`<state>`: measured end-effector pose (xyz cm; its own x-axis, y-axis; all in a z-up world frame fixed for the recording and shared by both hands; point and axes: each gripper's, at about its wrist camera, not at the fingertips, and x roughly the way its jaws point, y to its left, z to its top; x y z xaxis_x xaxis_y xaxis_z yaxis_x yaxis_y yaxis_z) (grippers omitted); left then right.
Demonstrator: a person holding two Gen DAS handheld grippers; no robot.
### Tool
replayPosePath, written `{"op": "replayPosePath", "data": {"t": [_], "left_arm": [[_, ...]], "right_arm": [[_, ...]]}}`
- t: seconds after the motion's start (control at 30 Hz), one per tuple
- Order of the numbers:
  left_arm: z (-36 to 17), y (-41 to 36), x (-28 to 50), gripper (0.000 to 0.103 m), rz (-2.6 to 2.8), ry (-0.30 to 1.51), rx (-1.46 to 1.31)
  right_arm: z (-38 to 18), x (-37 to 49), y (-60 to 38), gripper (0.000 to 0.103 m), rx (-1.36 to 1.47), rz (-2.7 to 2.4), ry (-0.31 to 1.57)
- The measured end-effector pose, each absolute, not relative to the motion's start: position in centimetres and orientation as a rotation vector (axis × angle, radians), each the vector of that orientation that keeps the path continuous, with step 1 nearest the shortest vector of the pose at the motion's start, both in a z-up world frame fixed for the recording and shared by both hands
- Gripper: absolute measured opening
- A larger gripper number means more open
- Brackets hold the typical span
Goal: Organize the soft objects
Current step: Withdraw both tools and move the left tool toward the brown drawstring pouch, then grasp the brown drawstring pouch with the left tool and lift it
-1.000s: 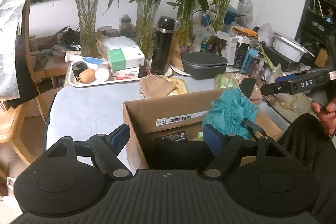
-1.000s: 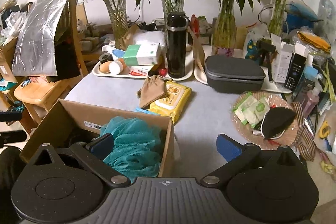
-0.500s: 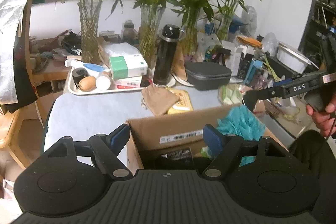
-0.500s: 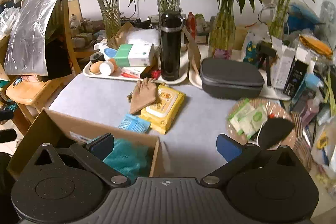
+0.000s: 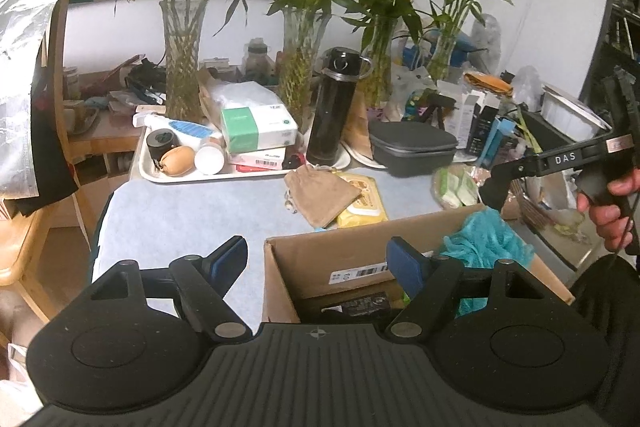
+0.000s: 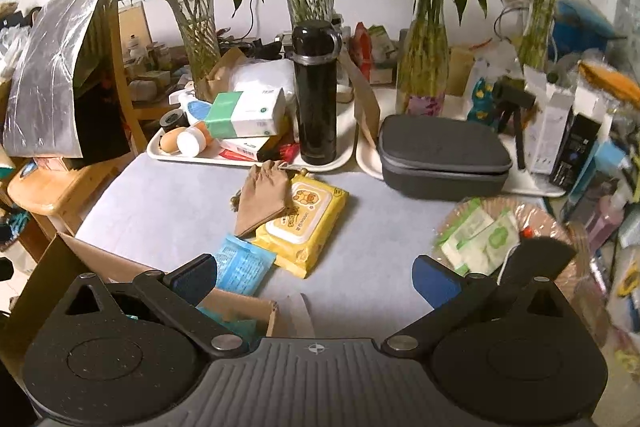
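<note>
A cardboard box [image 5: 340, 255] stands at the table's near edge with a teal mesh sponge [image 5: 484, 247] inside; its rim shows in the right wrist view [image 6: 100, 259]. A brown cloth pouch [image 6: 262, 197], a yellow wet-wipes pack [image 6: 304, 219] and a blue sachet [image 6: 244, 267] lie on the table beyond the box. My left gripper [image 5: 318, 259] is open and empty over the box's left wall. My right gripper [image 6: 316, 279] is open and empty above the table by the box's right corner; it also shows in the left wrist view [image 5: 496, 187].
A white tray [image 6: 208, 159] holds boxes, an egg-shaped object and a black flask [image 6: 316, 95]. A grey zip case [image 6: 440, 155] sits at the right. A wicker plate [image 6: 560, 227] holds green wipe packs. Glass vases of bamboo [image 6: 196, 39] line the back.
The right gripper has moved up and forward, away from the teal sponge in the box, over the table. The left gripper has shifted left and back a little.
</note>
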<state>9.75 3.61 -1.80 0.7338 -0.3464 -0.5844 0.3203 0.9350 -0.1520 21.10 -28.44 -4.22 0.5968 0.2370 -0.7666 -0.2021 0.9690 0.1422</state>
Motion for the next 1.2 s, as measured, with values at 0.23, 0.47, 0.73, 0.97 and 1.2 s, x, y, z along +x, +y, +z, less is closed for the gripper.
{"op": "replayPosePath", "data": {"t": [0.23,0.47,0.73,0.97,1.2], "left_arm": [[-2.4,3.7,11.1,0.076,-0.384,0.646,-0.043],[-2.6,4.1,13.1,0.076,-0.429,0.603,-0.055],[-3.5,5.0,16.1,0.076,-0.474,0.586,-0.066],[-4.5,5.8,19.5,0.076,-0.541,0.576,-0.052],[-6.5,6.6,23.3,0.076,-0.605,0.592,-0.028]], "right_arm": [[-6.4,22.7,-29.3,0.103,0.134,0.263,0.908],[-8.4,24.4,-29.8,0.103,0.165,0.253,0.872],[-10.5,26.4,-30.0,0.103,0.184,0.218,0.873],[-11.5,28.0,-30.0,0.103,0.209,0.229,0.867],[-12.2,28.9,-29.7,0.103,0.182,0.245,0.874]]}}
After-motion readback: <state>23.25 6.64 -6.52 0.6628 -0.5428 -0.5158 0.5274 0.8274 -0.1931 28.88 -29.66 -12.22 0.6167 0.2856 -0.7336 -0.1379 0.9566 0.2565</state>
